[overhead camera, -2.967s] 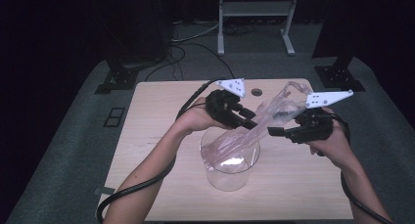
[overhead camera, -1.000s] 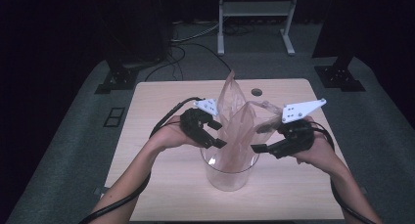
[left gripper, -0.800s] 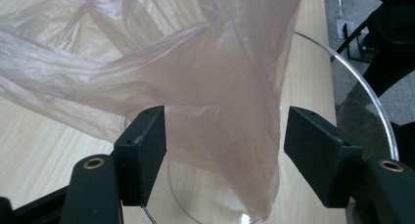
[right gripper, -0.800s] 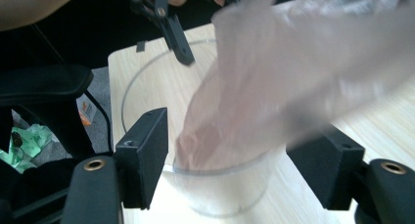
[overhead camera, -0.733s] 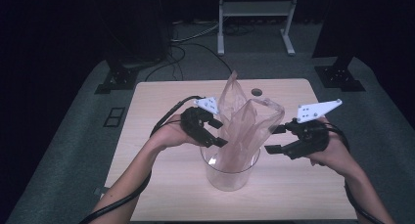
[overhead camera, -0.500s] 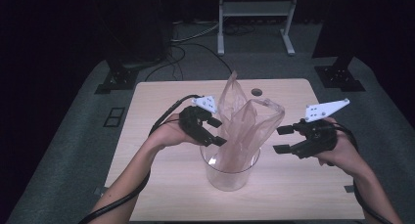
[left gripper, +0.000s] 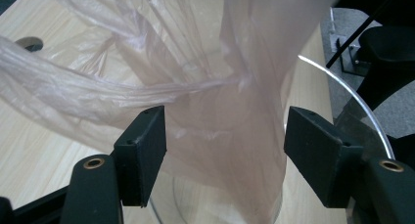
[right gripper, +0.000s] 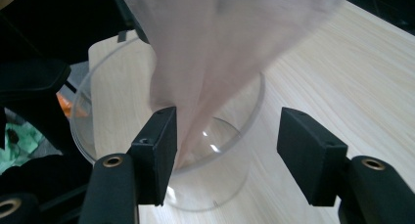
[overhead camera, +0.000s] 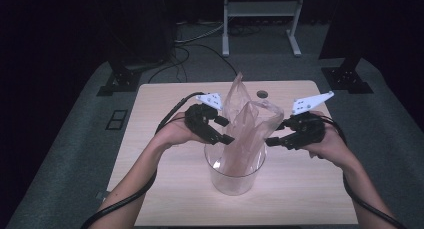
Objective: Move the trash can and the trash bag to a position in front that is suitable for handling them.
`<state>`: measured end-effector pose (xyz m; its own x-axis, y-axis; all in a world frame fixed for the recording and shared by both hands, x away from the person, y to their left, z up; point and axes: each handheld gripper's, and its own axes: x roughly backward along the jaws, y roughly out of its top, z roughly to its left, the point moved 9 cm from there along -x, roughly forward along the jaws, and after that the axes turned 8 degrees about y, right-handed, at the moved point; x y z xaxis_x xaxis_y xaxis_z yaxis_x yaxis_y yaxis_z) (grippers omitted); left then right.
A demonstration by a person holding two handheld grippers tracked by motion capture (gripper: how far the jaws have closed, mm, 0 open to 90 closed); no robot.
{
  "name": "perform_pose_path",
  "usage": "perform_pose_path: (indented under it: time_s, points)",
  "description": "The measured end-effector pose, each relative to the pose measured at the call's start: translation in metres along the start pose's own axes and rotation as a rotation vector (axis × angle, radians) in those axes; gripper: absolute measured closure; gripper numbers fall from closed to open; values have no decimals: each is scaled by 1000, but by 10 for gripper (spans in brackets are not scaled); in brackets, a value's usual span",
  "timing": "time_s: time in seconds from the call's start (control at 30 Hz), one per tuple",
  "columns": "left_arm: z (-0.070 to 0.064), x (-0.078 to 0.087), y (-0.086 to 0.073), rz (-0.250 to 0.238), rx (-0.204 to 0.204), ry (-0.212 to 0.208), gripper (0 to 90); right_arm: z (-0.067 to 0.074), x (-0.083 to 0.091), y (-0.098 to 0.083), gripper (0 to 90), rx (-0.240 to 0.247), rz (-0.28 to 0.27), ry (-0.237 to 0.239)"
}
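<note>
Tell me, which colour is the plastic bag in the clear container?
The plastic bag is a translucent pale pink; the left gripper view shows it best.

Thin, crinkled translucent plastic bag [overhead camera: 246, 126] showing glossy folds, clear smooth glossy container [overhead camera: 235, 175] gleaming, matt pale wood-grain table [overhead camera: 165, 96] lying beneath

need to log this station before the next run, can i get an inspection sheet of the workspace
surface: light wood table, a small dark round spot near its far edge
job's things: clear container upright mid-table; thin pinkish bag stands in it and rises well above the rim
clutter: nothing seen
grippers: left gripper open, bag between the jaws, pads not pressing; right gripper open, its jaws have just been closing, bag beside one pad
cables: black cable along the left forearm, another along the right; more cables on the floor beyond the table
surroundings: grey carpet, metal stand at the back, dark room
</note>
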<state>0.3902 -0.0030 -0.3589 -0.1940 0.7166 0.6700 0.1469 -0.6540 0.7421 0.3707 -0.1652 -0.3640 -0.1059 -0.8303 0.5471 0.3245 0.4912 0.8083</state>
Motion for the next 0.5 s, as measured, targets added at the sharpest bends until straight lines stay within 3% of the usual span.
perform_pose_path:
  time_s: [0.27, 0.37, 0.5]
  points:
    - [-11, 5, 10, -63, -35, -80, 429, 28, -29, 24, 397, 105, 50, 48]
    - [-16, 7, 11, -90, -44, -102, 457, 32, -31, 27, 402, 122, 56, 47]
    - [-20, 11, 12, -107, -53, -102, 569, 37, -34, 35, 453, 145, 58, 28]
